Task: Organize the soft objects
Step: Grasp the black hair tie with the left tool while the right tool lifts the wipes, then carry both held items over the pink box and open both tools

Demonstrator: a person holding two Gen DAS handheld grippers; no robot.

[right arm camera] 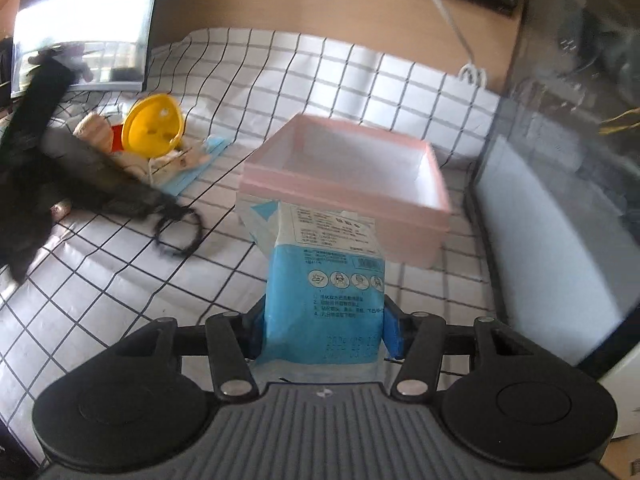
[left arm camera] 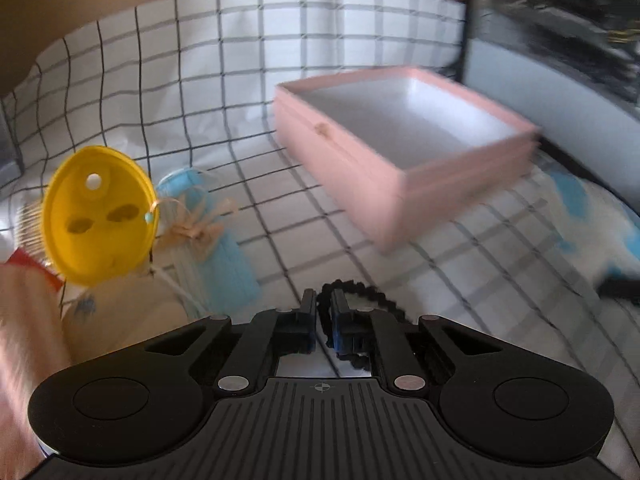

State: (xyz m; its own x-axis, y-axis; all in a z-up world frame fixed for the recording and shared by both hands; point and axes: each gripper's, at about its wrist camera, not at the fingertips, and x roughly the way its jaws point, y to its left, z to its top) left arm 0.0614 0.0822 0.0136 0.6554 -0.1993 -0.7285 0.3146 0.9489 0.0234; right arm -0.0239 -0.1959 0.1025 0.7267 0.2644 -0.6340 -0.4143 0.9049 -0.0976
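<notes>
A pink open box [left arm camera: 404, 140] with a white inside stands on the checked cloth; it also shows in the right wrist view [right arm camera: 348, 184], just beyond my right gripper. My right gripper [right arm camera: 324, 320] is shut on a blue and white mask packet [right arm camera: 324, 280], held upright in front of the box. My left gripper [left arm camera: 323, 312] is shut on a black hair tie [left arm camera: 360, 292], which also hangs from it in the right wrist view [right arm camera: 178, 232]. A blue face mask [left arm camera: 224, 256] tied with straw lies left of my left gripper.
A yellow round lid with holes [left arm camera: 98, 216] stands at the left among soft toys [right arm camera: 96, 130]. A dark cabinet [right arm camera: 560, 140] rises at the right. The checked cloth [left arm camera: 200, 80] covers the table up to a tan wall.
</notes>
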